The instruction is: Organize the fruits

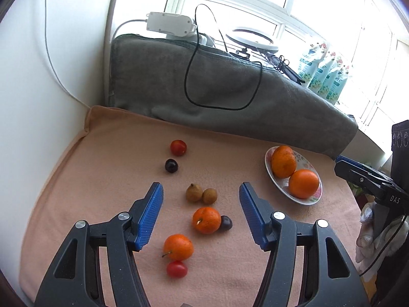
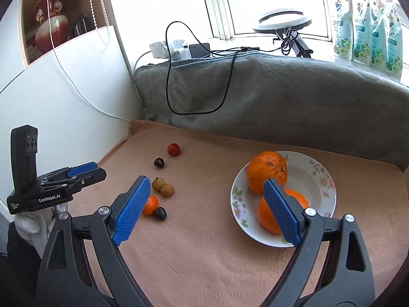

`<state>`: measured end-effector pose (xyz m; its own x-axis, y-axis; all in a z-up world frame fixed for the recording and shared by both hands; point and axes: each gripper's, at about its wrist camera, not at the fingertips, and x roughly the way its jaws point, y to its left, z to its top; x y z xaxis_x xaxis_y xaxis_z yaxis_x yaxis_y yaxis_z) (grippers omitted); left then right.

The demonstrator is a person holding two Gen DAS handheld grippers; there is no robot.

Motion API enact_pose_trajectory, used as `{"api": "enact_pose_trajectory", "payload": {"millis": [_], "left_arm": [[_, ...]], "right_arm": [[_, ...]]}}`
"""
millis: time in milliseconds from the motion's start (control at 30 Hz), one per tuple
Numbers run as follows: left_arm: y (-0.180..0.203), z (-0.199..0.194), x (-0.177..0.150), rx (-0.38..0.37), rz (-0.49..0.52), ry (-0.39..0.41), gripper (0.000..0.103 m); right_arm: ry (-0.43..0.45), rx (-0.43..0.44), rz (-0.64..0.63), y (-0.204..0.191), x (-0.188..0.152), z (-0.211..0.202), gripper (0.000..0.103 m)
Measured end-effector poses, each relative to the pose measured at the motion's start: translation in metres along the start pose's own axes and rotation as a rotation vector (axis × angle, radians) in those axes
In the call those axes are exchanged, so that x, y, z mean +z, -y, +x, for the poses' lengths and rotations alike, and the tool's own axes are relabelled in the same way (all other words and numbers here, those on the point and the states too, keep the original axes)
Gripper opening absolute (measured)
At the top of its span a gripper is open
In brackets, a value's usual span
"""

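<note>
left wrist view: left tool point(image 1: 201, 215) gapes wide, empty, over loose mandarins point(image 1: 206, 220) mid-frame on the bench, right tool point(image 2: 205, 212) wide and empty too, two oranges point(image 2: 267, 171) already plated right, most fruit left.

A home, by a bright window point(image 2: 276, 12); red vase point(image 2: 49, 23) on a shelf, grey blanket point(image 2: 281, 89) along the sill, floral plate point(image 2: 319, 176), refill pouches point(image 2: 368, 25) stacked against the glass.
</note>
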<state>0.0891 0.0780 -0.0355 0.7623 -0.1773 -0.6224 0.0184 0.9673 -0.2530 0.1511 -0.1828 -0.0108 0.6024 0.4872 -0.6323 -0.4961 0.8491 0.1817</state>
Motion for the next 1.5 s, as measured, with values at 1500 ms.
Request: {"api": "enact_pose_trajectory", "payload": {"millis": [1500], "left_arm": [[-0.036, 0.014, -0.08, -0.068, -0.098, -0.171, 0.046]], "right_arm": [[-0.363, 0.221, 0.134, -0.038, -0.016, 0.163, 0.055]]}}
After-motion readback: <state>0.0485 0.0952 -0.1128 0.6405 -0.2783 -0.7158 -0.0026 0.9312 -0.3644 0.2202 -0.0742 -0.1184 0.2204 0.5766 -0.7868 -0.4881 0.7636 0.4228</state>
